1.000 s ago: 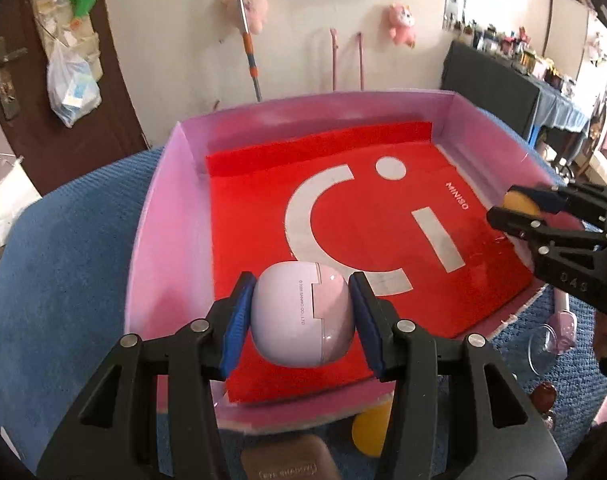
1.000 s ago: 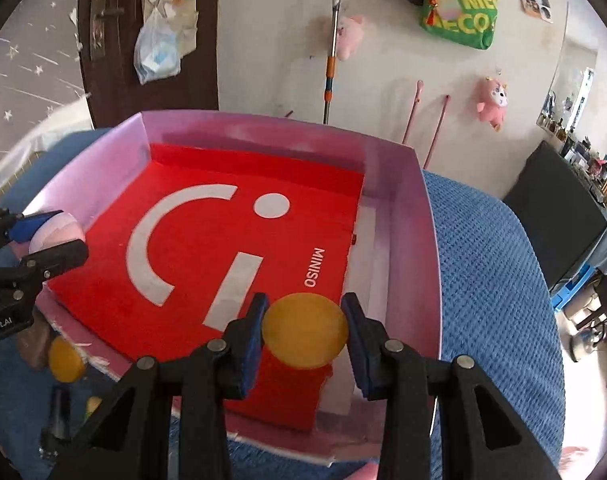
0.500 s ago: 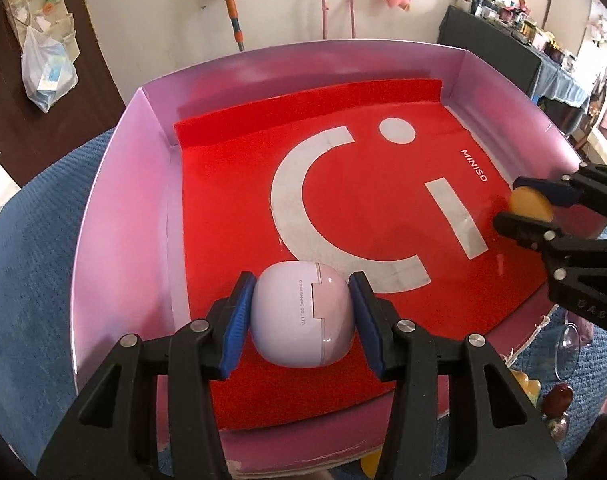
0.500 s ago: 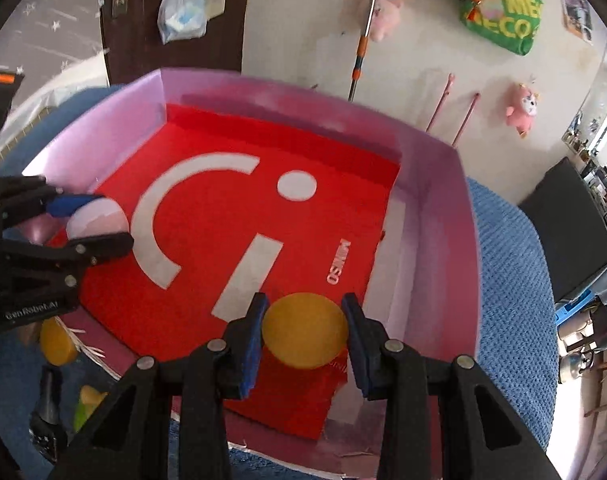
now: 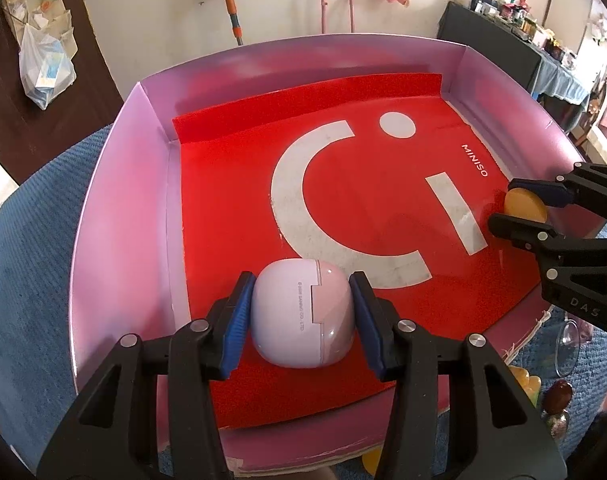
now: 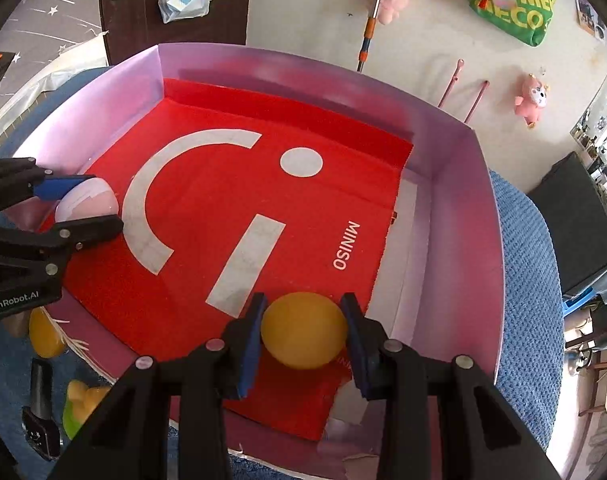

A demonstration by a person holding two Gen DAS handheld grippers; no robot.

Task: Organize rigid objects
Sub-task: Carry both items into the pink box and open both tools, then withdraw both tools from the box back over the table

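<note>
The left gripper point(image 5: 301, 316) is clamped on a rounded pale pink case point(image 5: 301, 314), its blue pads point(image 5: 235, 328) pressed against both sides of it. The case sits low over the red sheet point(image 5: 343, 216) that lines the pink box point(image 5: 115, 208), near the box's front edge; whether it touches the sheet is hard to tell from this angle. Ahead of that gripper the sheet shows a white curved mark, a dot and a bar. Off to its right, inside the box by the right wall, the right gripper point(image 6: 303, 330) is closed on a yellow ball point(image 6: 305, 330), which fills the gap between its pads. From the right wrist view the ball hangs over the near right corner of the red sheet, with the box wall just to the right of the gripper. To the left of the right gripper and outside the box, a yellow toy point(image 6: 45, 334), a small dark bottle point(image 6: 41, 412) and a yellow-green toy point(image 6: 81, 406) lie on the blue cloth point(image 6: 527, 320) under the box.
</note>
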